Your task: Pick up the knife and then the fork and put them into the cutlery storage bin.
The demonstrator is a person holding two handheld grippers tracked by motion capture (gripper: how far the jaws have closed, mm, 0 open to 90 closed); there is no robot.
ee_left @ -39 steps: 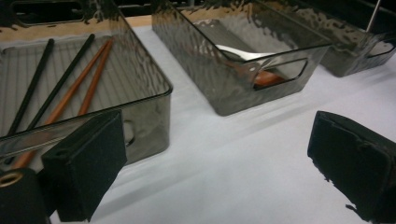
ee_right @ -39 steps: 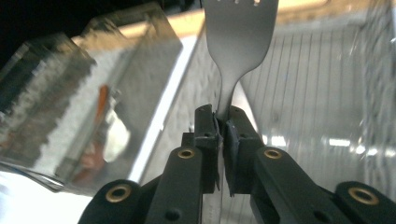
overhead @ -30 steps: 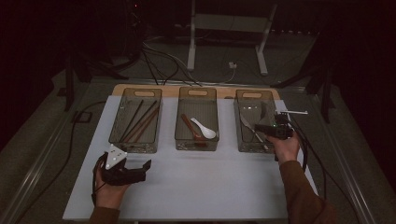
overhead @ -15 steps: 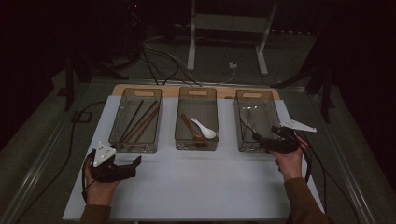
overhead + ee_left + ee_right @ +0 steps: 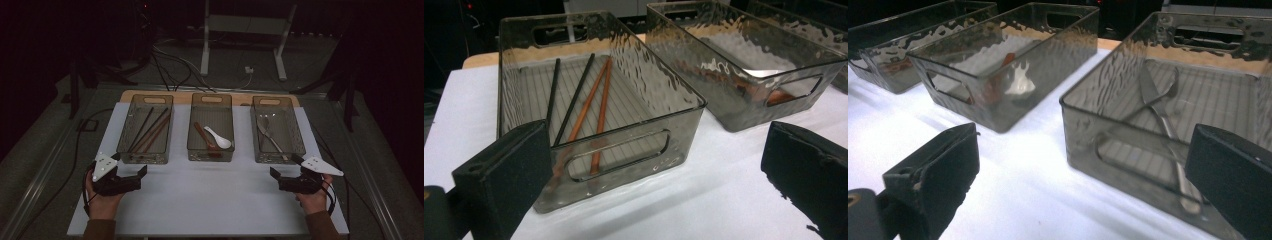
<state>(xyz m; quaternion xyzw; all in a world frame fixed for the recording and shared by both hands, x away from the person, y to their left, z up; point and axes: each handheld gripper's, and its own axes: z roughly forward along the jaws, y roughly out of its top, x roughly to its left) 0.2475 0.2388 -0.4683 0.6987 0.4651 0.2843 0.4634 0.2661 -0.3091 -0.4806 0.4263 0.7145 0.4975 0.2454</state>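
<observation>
Three smoky clear bins stand in a row on the white table. The left bin [image 5: 145,130] [image 5: 599,120] holds black and brown chopsticks [image 5: 589,100]. In the middle bin [image 5: 211,127] lie a white spoon [image 5: 220,139] [image 5: 1018,85] and a brown spoon [image 5: 204,137]. The right bin [image 5: 276,130] [image 5: 1168,130] holds metal cutlery [image 5: 1160,107]. My left gripper [image 5: 136,176] [image 5: 654,190] hovers open just before the left bin. My right gripper [image 5: 276,180] [image 5: 1083,185] is open before the right bin; its jaws have just been opening, with nothing between them.
A wooden board [image 5: 210,95] lies under the bins' far ends. Cables [image 5: 170,65] and a white stand [image 5: 245,30] are on the dark floor beyond the table. Bare white tabletop [image 5: 210,200] spans the space between my two hands.
My right gripper has pulled back from the right bin's near end toward the table's front and its jaws have opened. The left hand has shifted slightly to the left.
</observation>
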